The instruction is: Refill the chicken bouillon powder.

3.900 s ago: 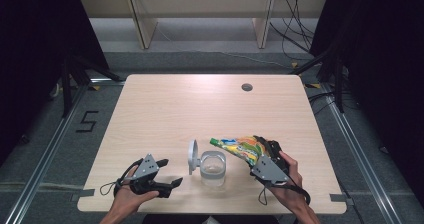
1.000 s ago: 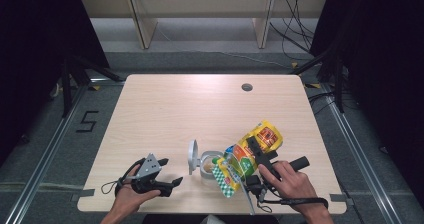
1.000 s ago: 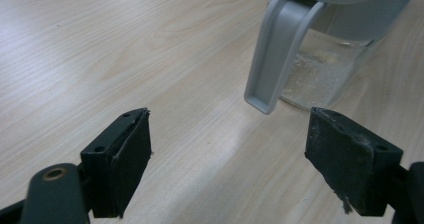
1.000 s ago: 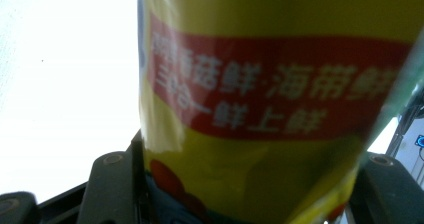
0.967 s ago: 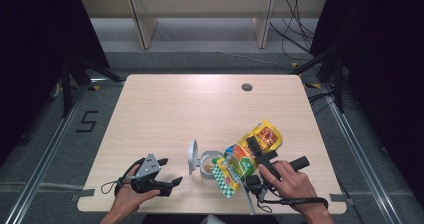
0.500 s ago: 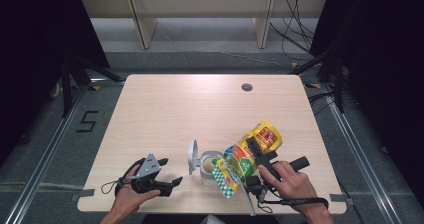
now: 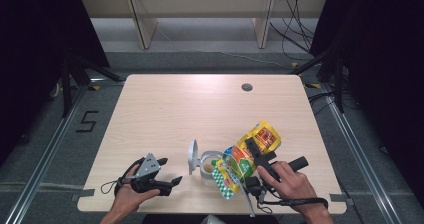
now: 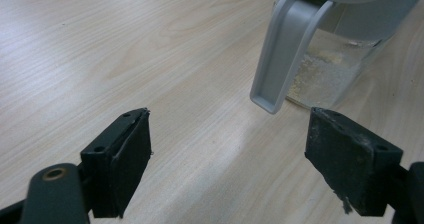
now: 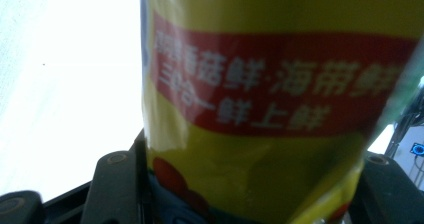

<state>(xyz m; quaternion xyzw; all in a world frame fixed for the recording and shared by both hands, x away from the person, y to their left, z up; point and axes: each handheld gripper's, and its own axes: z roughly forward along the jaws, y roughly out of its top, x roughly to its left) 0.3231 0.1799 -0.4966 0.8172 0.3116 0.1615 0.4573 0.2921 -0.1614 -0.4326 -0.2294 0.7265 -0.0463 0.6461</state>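
Right claw [image 7: 250, 151] clamps yellow bag [image 7: 250, 154], tipped mouth-down over open jar [image 7: 209, 165] near counter [image 7: 200, 109] front edge, likely to pour; left claw [image 7: 170, 184] open, idle beside jar.

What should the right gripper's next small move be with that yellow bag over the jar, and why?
Probably keep tipping the yellow seasoning bag a touch more. The right gripper is clamped on it, its lower end angled over the clear jar, whose grey lid stands open. Only a thin layer of powder lies in the jar.
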